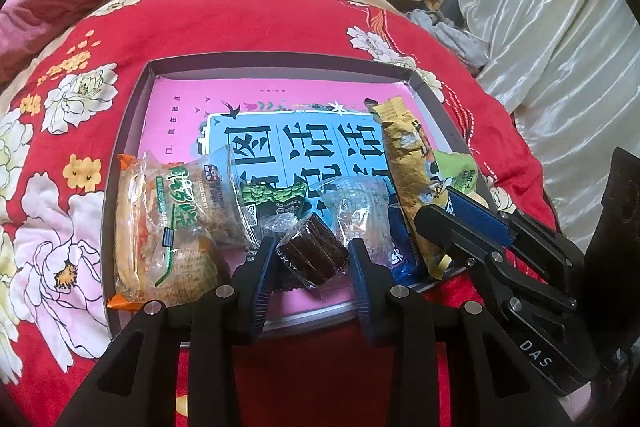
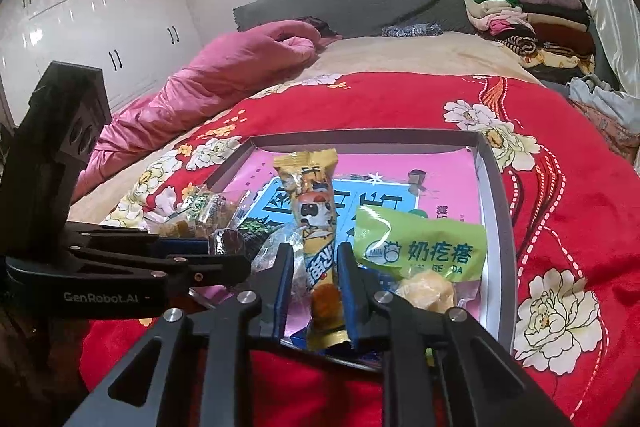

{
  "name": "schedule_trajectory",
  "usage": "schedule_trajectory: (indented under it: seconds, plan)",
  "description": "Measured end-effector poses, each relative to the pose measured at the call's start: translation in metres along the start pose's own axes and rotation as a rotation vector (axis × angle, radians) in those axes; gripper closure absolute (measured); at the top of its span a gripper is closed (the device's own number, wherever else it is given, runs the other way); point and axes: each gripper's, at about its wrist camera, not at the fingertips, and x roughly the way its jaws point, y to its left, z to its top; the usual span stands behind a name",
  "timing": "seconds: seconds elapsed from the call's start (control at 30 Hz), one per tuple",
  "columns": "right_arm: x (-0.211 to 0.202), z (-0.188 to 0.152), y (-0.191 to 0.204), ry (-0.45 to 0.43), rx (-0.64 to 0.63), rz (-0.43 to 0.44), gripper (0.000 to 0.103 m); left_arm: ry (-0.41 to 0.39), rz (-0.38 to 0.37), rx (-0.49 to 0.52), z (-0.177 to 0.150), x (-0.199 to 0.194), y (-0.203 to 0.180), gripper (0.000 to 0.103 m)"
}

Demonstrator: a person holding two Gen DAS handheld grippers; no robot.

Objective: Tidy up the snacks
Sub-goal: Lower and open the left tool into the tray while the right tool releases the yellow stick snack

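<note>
A shallow grey box (image 1: 280,61) lies on the bed with a pink book (image 1: 256,95) on its floor and several snacks along its near side. My left gripper (image 1: 314,255) is shut on a dark brown cake in clear wrap (image 1: 316,251), low over the box's near edge. Left of it lies a big orange-and-green bread pack (image 1: 168,227). A long yellow stick pack (image 2: 316,207) stands between the fingers of my right gripper (image 2: 316,267), with a gap at the left pad. A green milk-curd bag (image 2: 420,247) lies just right of it.
The box rests on a red floral blanket (image 2: 560,187). A pink quilt (image 2: 224,75) is bunched at the far left, and folded clothes (image 2: 532,19) are stacked at the far right by a white curtain (image 1: 552,27). White wardrobes (image 2: 100,27) line the left wall.
</note>
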Motion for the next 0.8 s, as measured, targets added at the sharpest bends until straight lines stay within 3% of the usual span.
schedule_trajectory:
  seconds: [0.57, 0.8]
  plan:
    - [-0.008, 0.001, 0.008, -0.019, -0.039, -0.012, 0.074, 0.007, 0.011, 0.010, -0.002, 0.000, -0.001, 0.065]
    - [-0.011, 0.001, 0.006, -0.027, -0.031, -0.019, 0.071, 0.003, 0.009, 0.008, -0.001, -0.002, -0.001, 0.060]
